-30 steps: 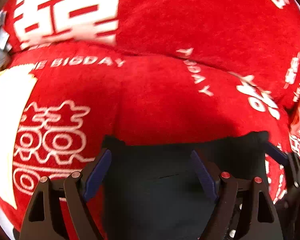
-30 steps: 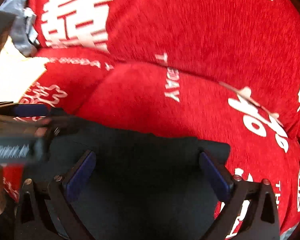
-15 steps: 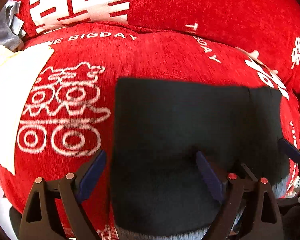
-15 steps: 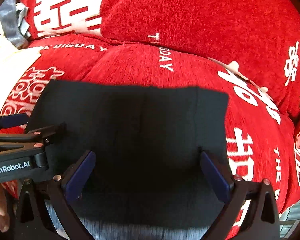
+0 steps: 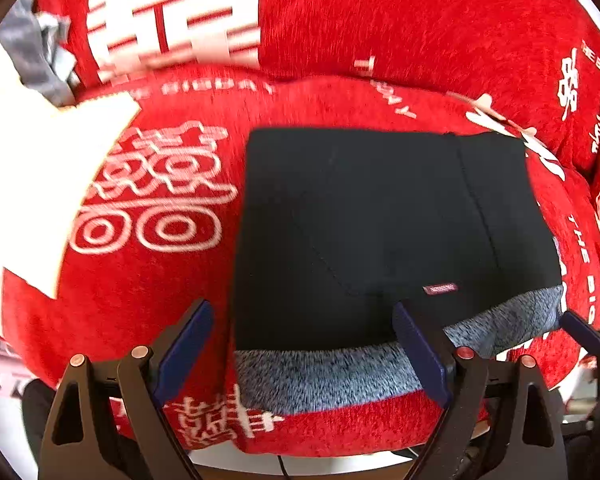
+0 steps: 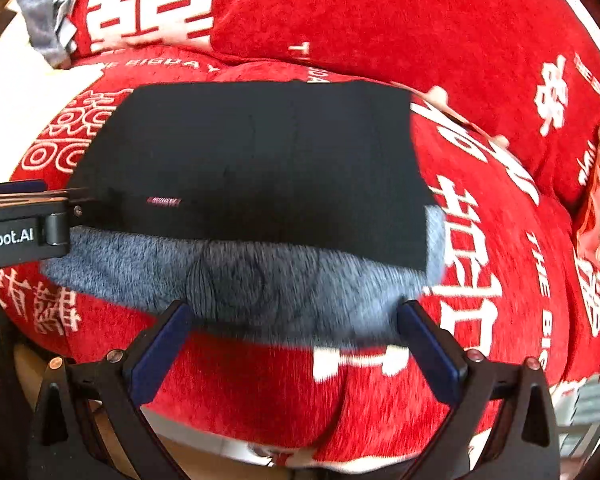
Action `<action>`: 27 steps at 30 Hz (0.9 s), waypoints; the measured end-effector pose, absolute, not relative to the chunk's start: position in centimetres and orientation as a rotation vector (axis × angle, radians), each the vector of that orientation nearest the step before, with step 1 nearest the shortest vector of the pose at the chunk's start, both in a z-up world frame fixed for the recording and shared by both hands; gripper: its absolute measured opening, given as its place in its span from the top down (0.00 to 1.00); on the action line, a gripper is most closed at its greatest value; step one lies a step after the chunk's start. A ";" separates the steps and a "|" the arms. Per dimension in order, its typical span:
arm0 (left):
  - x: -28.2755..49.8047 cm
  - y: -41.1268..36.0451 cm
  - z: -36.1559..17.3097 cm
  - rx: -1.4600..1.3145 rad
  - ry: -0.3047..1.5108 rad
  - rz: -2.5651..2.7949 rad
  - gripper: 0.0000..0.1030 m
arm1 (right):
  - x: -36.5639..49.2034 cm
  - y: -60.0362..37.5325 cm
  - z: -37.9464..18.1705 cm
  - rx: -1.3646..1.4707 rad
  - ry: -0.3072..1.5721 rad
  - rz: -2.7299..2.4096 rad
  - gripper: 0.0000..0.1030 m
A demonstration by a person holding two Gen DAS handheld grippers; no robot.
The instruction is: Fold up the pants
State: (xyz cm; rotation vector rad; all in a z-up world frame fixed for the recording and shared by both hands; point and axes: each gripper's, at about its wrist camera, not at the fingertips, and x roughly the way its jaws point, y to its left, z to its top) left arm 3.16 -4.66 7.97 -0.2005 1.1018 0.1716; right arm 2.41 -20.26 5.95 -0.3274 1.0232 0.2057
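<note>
Folded black pants [image 5: 380, 232] lie flat on a red cushion [image 5: 152, 292] printed with white characters and the words "THE BIGDAY" — a neat dark rectangle with a strip of heathered grey lining [image 5: 324, 376] showing along its near edge. A small pink label [image 5: 440, 289] sits on the black cloth close to that grey strip. Behind the seat, a second red cushion [image 5: 380, 20] with the same white print stands as a backrest.

The left gripper [image 5: 304, 356] hangs above the near left part of the pants, its blue-padded fingers [image 5: 188, 344] spread wide and gripping nothing; its jaws have just been opening, and the cloth beneath them lies loose on the seat. The right gripper [image 6: 296, 352] is spread just as wide over the near edge of the cushion, with only red fabric and the blurred grey strip between its pads — nothing pinched.

In the right wrist view the left gripper's black body enters from the left edge, level with the pants' label. A pale sheet [image 5: 40, 184] lies on the cushion's far left, and crumpled grey cloth [image 5: 32, 60] sits in the corner behind it.
</note>
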 end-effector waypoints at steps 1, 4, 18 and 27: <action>2.9 -4.8 8.3 -0.196 1.095 0.178 0.11 | 2.0 -20.6 6.5 -0.302 1.007 0.206 0.00; 2.3 -5.2 9.1 -0.193 1.080 0.186 0.11 | 1.6 -21.1 7.7 -0.280 0.962 0.180 0.00; 0.3 -6.5 9.6 -0.150 1.043 0.242 0.11 | 2.4 -22.2 8.2 -0.255 0.954 0.138 0.00; -0.3 -7.5 9.4 -0.095 1.055 0.250 0.11 | 2.2 -22.4 8.4 -0.266 0.940 0.132 0.00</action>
